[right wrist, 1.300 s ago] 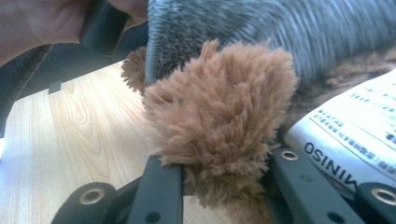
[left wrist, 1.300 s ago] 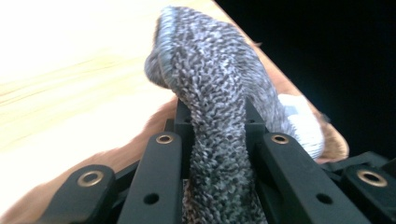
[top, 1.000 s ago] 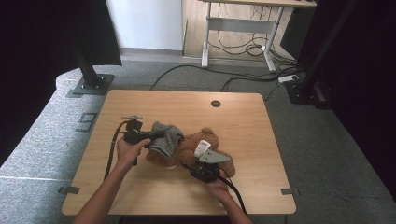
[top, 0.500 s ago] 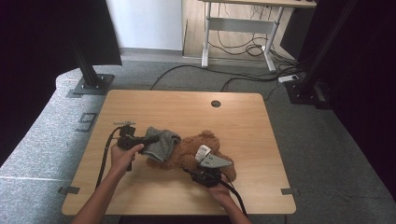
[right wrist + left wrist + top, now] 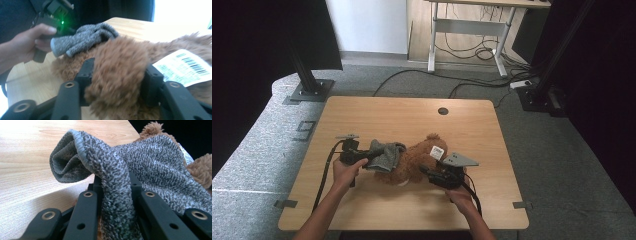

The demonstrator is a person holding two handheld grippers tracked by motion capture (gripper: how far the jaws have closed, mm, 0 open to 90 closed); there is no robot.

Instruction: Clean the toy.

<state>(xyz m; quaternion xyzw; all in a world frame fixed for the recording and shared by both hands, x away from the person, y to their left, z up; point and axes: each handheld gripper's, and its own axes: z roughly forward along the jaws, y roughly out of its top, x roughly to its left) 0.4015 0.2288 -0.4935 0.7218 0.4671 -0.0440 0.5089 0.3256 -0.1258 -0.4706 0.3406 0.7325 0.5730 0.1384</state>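
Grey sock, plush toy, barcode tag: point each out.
grey sock (image 5: 117,195), left gripper view, the knit fold pinched between the jaws.
plush toy (image 5: 120,62), right gripper view, brown fur between the jaws.
barcode tag (image 5: 185,67), right gripper view, middle of the white label.

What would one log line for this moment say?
left tongs: shut on sock | right tongs: just opening around teddy | table

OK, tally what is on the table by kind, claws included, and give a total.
Brown plush toy: 1
Grey knit sock: 1
White barcode tag on the toy: 1
Hand-held claws: 2, left claw and right claw
Total: 5
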